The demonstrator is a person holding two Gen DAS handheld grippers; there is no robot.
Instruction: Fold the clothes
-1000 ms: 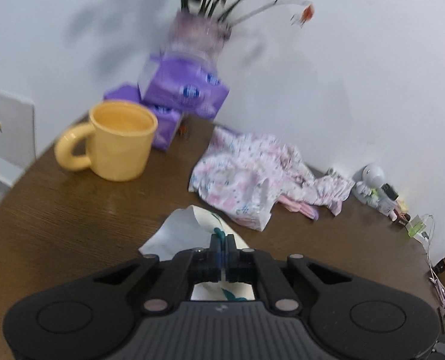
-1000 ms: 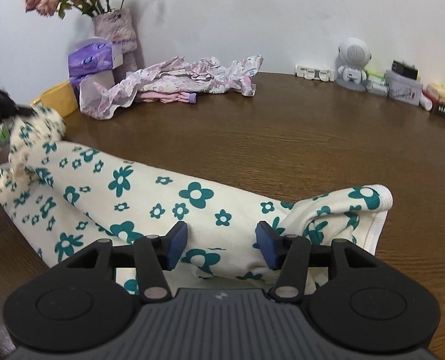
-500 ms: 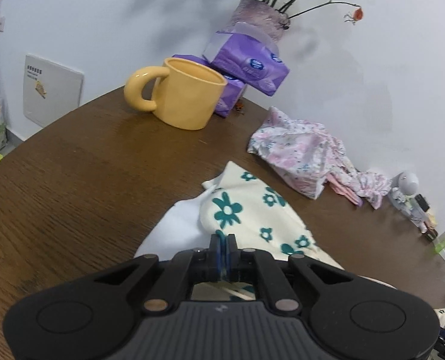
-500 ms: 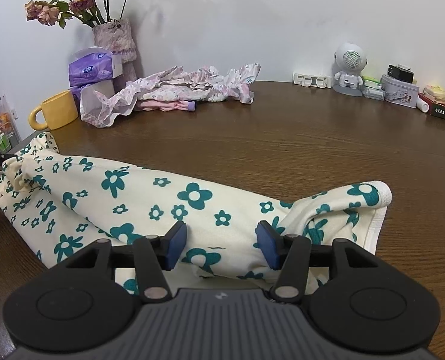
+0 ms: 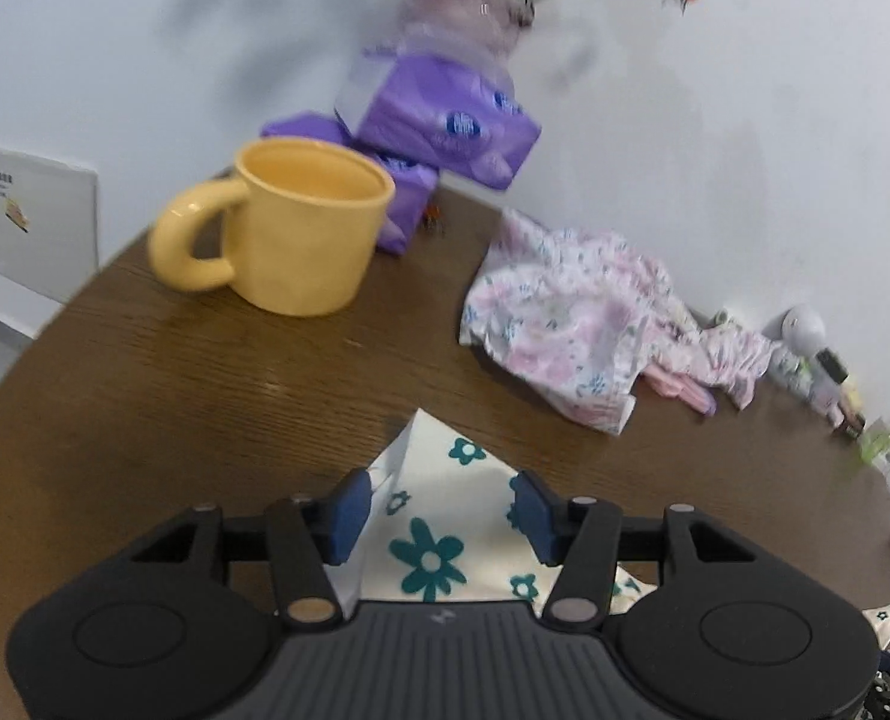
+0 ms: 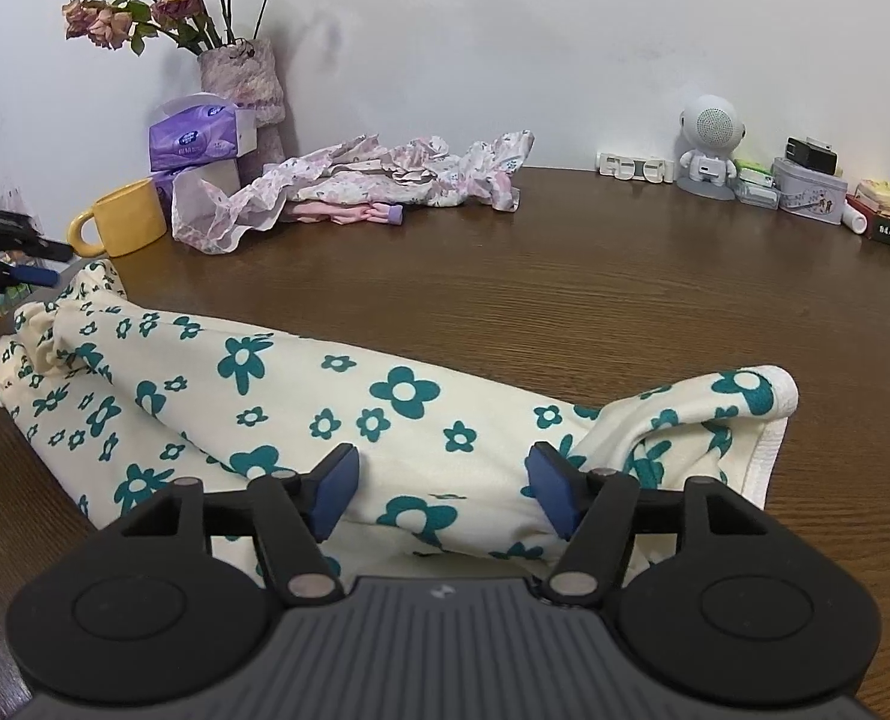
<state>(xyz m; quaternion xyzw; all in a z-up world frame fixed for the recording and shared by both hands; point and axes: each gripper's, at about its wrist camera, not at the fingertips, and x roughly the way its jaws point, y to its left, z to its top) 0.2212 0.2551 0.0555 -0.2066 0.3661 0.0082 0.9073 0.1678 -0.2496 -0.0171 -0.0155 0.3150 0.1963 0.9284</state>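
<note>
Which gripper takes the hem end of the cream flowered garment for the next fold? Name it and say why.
Right. The right gripper is open directly over the cream flowered garment, next to its hem end. The left gripper, also open, sits at the opposite end.
</note>
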